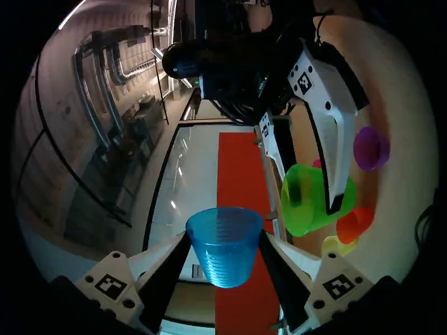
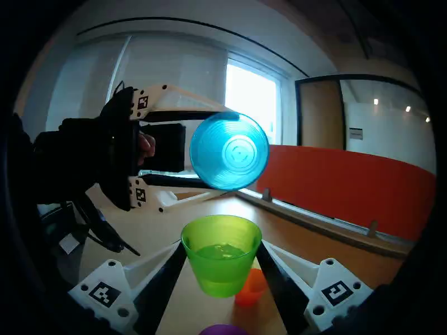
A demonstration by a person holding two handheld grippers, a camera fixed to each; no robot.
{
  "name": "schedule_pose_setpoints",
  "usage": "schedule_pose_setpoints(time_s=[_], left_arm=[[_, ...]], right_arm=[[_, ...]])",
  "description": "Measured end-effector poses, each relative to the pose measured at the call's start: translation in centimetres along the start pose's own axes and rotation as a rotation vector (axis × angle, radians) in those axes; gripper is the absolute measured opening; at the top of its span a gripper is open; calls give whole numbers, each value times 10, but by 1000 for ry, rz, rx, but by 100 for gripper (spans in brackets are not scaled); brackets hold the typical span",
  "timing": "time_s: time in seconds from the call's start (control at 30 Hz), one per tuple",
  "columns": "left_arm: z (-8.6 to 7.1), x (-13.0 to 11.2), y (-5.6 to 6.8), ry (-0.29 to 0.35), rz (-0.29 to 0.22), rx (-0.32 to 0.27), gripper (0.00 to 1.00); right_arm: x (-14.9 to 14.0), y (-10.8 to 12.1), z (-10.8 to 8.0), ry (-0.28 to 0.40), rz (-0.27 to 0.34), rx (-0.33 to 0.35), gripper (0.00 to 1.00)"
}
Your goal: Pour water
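In the left gripper view the scene lies turned on its side. At the far left runs a wall with pipes (image 1: 106,84), then a glass pane (image 1: 187,178) and a red partition (image 1: 240,178). Near the camera, the left tongs (image 1: 224,241) are clenched on a blue cup (image 1: 224,254), one finger pressing each side. To the right, the right tongs (image 1: 310,190) grasp a green cup (image 1: 313,198) beside the wooden counter (image 1: 402,184). Near it on the counter stand a purple cup (image 1: 371,148), an orange cup (image 1: 355,223) and a yellow cup (image 1: 335,244). The tongs carry square black-and-white markers (image 1: 302,82); these are patterns, not writing.

In the right gripper view, at the left, a gloved hand (image 2: 84,156) holds the left tongs out over the counter. The blue cup in them lies on its side, its ribbed bottom facing the camera, above and beyond the green cup. The green cup sits upright between the right tongs' fingers at the near centre, and the water (image 2: 222,252) lies in its lower part. Just behind it stands the orange cup, and the purple cup's rim shows at the near edge. Farther right, the red partition runs along the counter's far edge. A small sign (image 2: 352,133) on the far wall is too small to read.
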State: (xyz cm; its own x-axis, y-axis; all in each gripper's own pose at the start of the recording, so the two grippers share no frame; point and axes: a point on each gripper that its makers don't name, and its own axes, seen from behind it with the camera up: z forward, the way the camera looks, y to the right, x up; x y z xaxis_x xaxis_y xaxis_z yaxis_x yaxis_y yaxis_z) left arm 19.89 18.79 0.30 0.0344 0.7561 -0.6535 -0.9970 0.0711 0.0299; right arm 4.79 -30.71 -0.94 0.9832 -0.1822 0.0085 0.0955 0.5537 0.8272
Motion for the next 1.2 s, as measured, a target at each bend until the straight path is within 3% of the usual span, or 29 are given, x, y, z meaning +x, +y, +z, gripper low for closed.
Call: schedule_pose_setpoints(time_s=[0.23,0.5,0.7,1.2], left_arm=[[-2,-8,4,-32,-92,6,85],[-4,-17,10,-57,-262,16,85],[-6,-21,12,-65,-362,25,85],[-15,-31,21,-79,-736,26,85]], right_arm=[[0,1,-1,-1,0,-4,89],[0,2,-3,3,1,-9,89],[1,1,-4,4,1,-11,89],[1,3,-7,11,2,-17,89]])
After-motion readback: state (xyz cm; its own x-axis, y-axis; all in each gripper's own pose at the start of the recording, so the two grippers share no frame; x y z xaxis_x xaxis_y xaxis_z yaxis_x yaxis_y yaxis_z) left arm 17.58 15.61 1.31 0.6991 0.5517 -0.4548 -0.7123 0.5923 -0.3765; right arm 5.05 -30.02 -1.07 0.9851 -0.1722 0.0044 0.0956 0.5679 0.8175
